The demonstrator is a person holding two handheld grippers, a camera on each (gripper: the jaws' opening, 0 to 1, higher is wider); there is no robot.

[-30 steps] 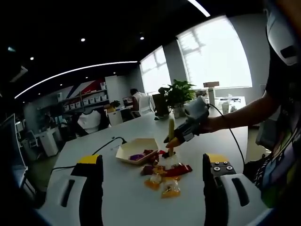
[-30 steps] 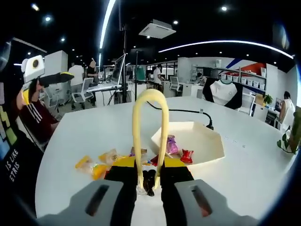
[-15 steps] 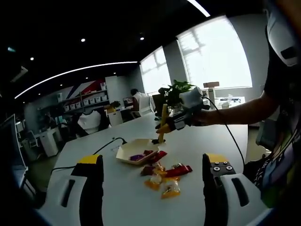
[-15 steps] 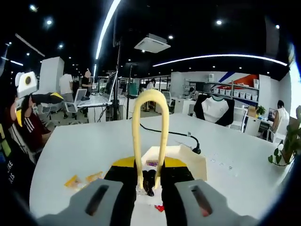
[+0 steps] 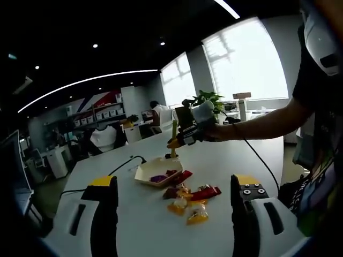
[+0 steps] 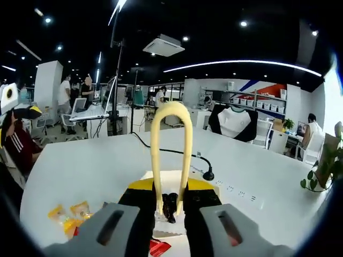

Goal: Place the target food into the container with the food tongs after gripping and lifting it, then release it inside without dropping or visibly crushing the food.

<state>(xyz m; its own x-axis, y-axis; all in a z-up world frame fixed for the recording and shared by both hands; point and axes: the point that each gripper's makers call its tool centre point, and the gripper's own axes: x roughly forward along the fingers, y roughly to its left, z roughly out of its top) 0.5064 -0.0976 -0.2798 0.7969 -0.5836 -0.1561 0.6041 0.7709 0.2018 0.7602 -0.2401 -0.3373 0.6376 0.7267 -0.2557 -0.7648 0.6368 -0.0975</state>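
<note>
Left gripper (image 5: 174, 214): jaws set wide apart, nothing between them, raised above the near part of the white table (image 5: 236, 160).

Right gripper (image 6: 170, 206): jaws clamped narrow on the yellow tongs (image 6: 171, 155), handle loop upright in the right gripper view. Tong tips hidden behind the jaws there. A small dark item (image 6: 170, 208) sits between the tong arms; cannot tell what it is or whether it is food.

In the left gripper view, right gripper (image 5: 185, 135) held by an outstretched arm (image 5: 257, 120) coming in from the right, poised above the far edge of the tray (image 5: 143, 172). Tongs (image 5: 173, 140) point down toward the tray; too small to tell whether anything is pinched at the tips.

Tray: white, angular, resting on the table, a few wrapped candies (image 5: 162, 175) inside, colours purple and red. In the right gripper view, tray (image 6: 147, 176) mostly hidden behind the jaws.

Loose candies (image 5: 188, 201) scattered on the table just near of the tray, red, orange and yellow wrappers. In the right gripper view, some yellow candies (image 6: 67, 214) to the left and a red wrapper (image 6: 159, 247) cut off at the lower edge.

Black cable (image 5: 120, 163) across the table beyond the tray. Potted plant (image 5: 206, 99) at the far end.
</note>
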